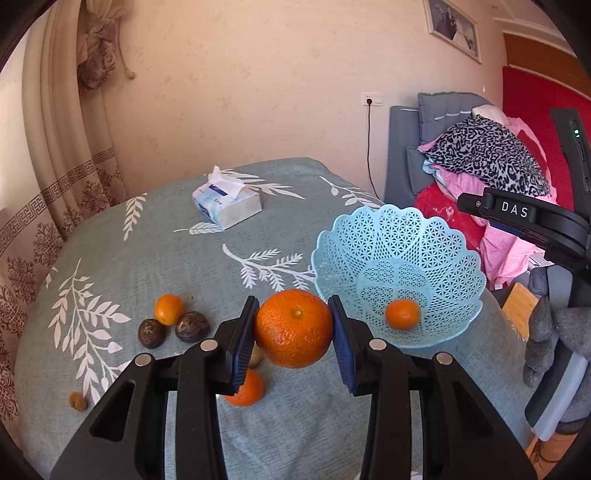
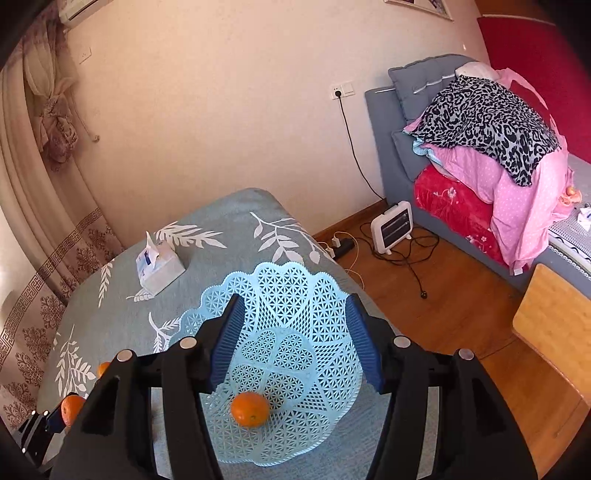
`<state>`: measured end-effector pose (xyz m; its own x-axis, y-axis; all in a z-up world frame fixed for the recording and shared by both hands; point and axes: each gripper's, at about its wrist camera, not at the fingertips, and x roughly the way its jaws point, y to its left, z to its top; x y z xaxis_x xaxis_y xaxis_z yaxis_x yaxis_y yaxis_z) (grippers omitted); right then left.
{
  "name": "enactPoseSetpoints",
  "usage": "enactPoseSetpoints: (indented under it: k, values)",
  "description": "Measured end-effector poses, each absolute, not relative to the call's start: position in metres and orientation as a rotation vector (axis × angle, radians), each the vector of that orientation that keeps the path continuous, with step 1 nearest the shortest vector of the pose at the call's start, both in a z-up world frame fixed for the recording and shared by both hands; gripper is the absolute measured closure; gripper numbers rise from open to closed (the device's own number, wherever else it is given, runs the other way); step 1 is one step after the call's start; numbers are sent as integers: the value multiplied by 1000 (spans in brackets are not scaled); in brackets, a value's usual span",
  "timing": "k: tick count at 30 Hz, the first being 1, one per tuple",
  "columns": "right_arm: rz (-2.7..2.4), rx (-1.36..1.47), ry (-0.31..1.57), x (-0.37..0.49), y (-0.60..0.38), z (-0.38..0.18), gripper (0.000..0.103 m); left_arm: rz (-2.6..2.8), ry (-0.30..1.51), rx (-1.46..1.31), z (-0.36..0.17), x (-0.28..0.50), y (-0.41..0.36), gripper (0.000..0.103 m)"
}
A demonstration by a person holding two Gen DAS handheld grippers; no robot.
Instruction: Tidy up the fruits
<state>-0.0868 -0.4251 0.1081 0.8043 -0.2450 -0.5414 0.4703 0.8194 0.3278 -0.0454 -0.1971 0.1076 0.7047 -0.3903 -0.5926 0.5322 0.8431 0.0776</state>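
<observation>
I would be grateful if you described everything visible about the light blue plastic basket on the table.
The light blue plastic lattice basket is a shallow, flower-shaped bowl with a scalloped rim and openwork walls, its base moulded in a petal pattern. It sits upright on the teal leaf-print tablecloth, near the table's right edge. One small orange fruit lies inside, resting on the base. The open right claw is above it without touching.

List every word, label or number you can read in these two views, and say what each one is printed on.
"DAS": white letters on the black body of the right gripper, seen in the left wrist view.
Tissue pack: blue printing, too blurred to read.
Framed picture on the wall: no readable text.
</observation>
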Motion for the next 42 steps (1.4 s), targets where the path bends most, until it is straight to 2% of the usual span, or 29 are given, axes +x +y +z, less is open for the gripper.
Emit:
enactPoseSetpoints:
  k: [7,11,23,25,27,28,32,34,42]
  values:
    - [-407,493,501,-89,-435,107,44,-564,611,264,99,-35,-230,64]
    - [-413,496,498,-88,-436,106,38,-577,621,265,96,-27,-243,64]
    - [-424,497,487,-90,-437,107,37,-621,652,261,87,-10,-272,64]
    - [-426,499,480,-91,-437,108,35,-621,646,259,87,-9,-274,58]
    - [-429,501,472,-93,-438,109,32,-612,622,251,90,-10,-273,29]
    - [-430,502,467,-94,-438,110,30,-608,608,246,92,-10,-273,26]
    - [-422,509,448,-97,-436,113,25,-602,596,247,96,-10,-270,19]
    - [-417,512,435,-99,-435,115,22,-588,587,248,98,-10,-267,18]
    - [-379,490,397,-106,-420,127,22,-525,520,259,111,-15,-249,14]
